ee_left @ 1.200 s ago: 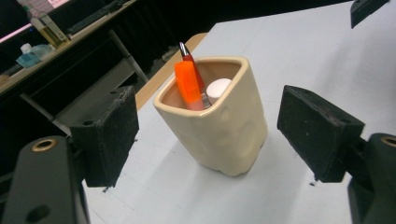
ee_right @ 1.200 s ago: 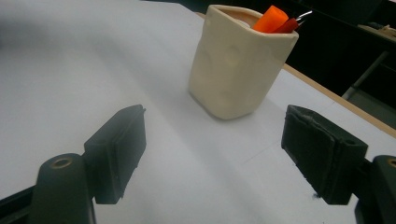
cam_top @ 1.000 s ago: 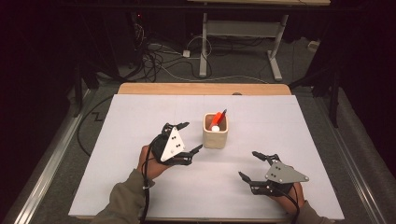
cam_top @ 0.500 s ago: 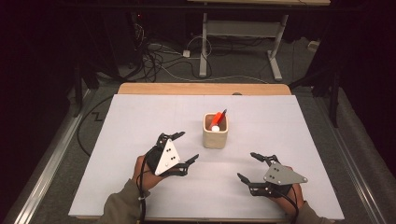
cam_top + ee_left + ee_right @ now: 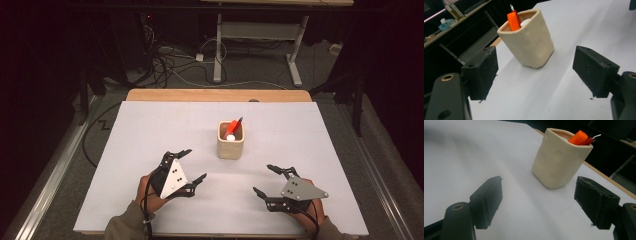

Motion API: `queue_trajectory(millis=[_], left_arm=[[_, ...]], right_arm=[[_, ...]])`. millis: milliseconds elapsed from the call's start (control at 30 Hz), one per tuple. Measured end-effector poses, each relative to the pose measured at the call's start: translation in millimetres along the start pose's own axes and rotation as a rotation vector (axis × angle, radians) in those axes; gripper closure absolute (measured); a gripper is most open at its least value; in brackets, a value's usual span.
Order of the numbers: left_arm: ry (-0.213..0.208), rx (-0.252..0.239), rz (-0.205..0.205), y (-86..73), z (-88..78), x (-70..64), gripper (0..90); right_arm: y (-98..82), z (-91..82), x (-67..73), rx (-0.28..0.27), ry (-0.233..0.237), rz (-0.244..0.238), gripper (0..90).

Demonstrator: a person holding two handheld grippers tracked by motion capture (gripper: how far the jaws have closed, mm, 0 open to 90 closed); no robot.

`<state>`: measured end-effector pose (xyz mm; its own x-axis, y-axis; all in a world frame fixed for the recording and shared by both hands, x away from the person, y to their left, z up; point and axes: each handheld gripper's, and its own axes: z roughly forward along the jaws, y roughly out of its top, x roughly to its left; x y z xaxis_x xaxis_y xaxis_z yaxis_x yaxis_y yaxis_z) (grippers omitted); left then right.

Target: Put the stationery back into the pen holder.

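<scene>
1. Cream cup (image 5: 230,140) stands upright on the white table (image 5: 150,125), a little past mid-depth, just right of the table's centre line.
2. Cup holds an orange-red pen (image 5: 232,128), leaning toward the far right, metal tip up above the rim. A white round item (image 5: 230,137) sits inside beside it; can't tell what it is.
3. Left gripper (image 5: 186,167): near-left of the cup, apart from it, jaws spread wide, nothing between them. Grey plate faces up and toward the camera. Hand wrapped around the body behind it.
4. Left gripper view: both black pads (image 5: 481,72) well apart, cup (image 5: 529,40) ahead and between them, no contact. Orange pen (image 5: 514,20) pokes out at the rim's far-left side.
5. Right gripper (image 5: 266,180): near-right of the cup, farther from it than the left one, jaws also released, holding nothing. Jaws point left and away, toward the cup.
6. Right gripper view: pads (image 5: 487,200) wide apart over bare table, cup (image 5: 559,157) ahead, clear of both. Pen (image 5: 581,138) visible above the rim at right.
7. Both grippers sit low over the near part of the table; can't tell if either touches it.
8. Wooden table edge (image 5: 215,95) shows past the white sheet; cables (image 5: 170,60) and a desk frame (image 5: 260,35) on the floor behind.
</scene>
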<state>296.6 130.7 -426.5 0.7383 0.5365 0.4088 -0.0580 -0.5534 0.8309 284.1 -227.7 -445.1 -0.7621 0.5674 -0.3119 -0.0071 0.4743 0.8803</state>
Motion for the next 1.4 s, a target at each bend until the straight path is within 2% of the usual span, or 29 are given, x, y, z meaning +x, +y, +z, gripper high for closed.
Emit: queue_trajectory(millis=[167, 333, 567, 767, 1000, 1400], left_arm=[[0.017, 0.013, 0.016, -5.5, -6.4, -1.3, 20.2], [0.023, 0.024, 0.006, -15.0, -13.0, -1.4, 20.2], [0.023, 0.027, -0.030, -27.4, -22.7, 1.5, 20.2], [0.024, 0.057, -0.034, -39.4, -29.9, -1.7, 20.2], [0.029, 0.074, -0.072, -55.6, -39.7, -1.5, 20.1], [0.047, 0.117, -0.114, -77.2, -54.7, 0.4, 20.1]], right_arm=[[-0.3, -0.5, 0.0, 0.000, -0.001, -0.003, 22.8], [-1.1, -3.2, -0.9, -0.002, -0.013, 0.003, 22.8], [-4.7, -8.9, -1.3, 0.010, -0.029, 0.011, 22.7], [-9.0, -15.0, -1.8, 0.018, -0.045, 0.020, 22.7], [-12.5, -19.7, -3.2, 0.026, -0.056, 0.026, 22.6], [-21.5, -27.7, -6.3, 0.047, -0.097, 0.038, 22.4]])
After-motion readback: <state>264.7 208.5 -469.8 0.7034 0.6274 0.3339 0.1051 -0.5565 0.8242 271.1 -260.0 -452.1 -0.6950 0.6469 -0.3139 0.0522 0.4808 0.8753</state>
